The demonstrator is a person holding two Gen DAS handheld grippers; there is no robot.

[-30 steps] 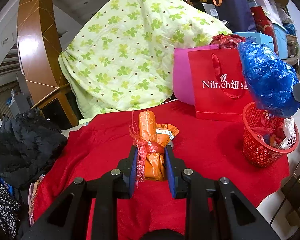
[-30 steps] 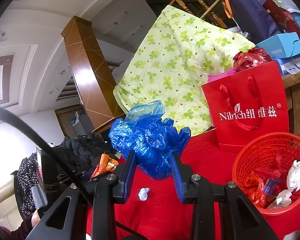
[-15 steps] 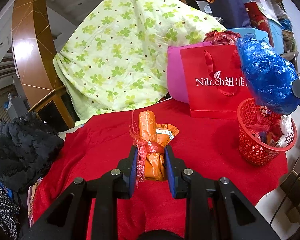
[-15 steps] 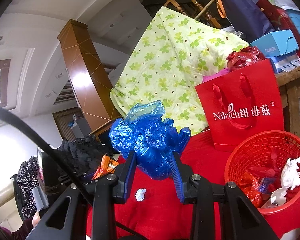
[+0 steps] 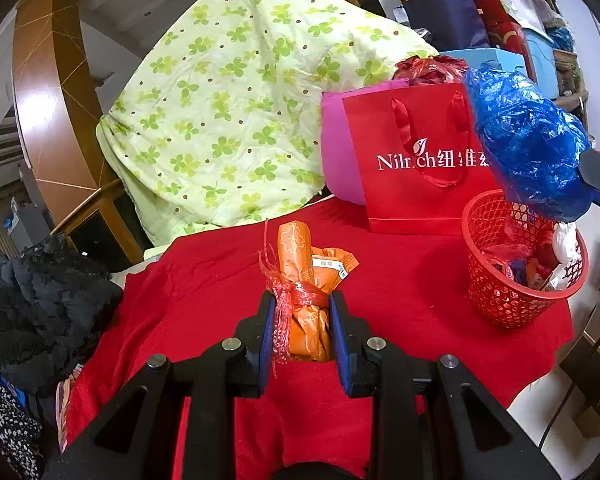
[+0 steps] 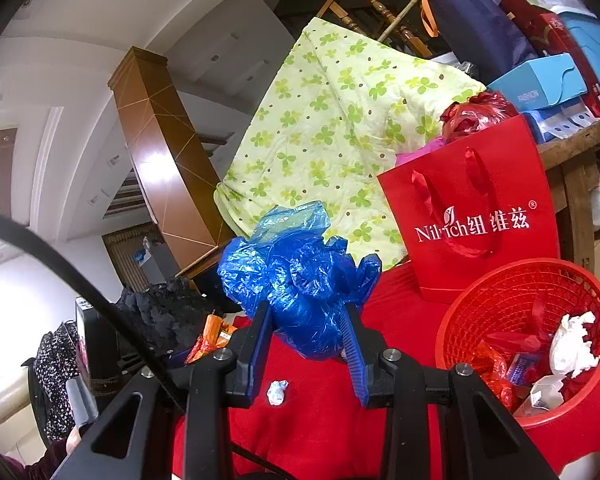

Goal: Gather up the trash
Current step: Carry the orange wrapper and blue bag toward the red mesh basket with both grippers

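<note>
My left gripper (image 5: 302, 320) is clamped on a bundle of orange wrappers (image 5: 306, 280) tied round the middle with a frilly red strip, held above the red cloth (image 5: 220, 280). My right gripper (image 6: 306, 332) is squeezed on a crumpled blue plastic bag (image 6: 296, 280), which in the left view hangs just over the near rim of the red basket (image 5: 512, 304).

As I judge it, the step in hand is dropping both loads into that basket. I would bring the blue bag fully over the opening before letting go, since thin film like this springs back, puffs out and can catch on the rim. The basket is light open mesh and already part full of wrappers and white tissue (it may tip if nudged), so I would release from above and not push down. The orange bundle is stiffer, glossy and longish; I would take it across afterwards and let it go end first.

One small white paper ball (image 6: 278, 392) lies on the cloth below the right gripper, not yet collected.
</note>
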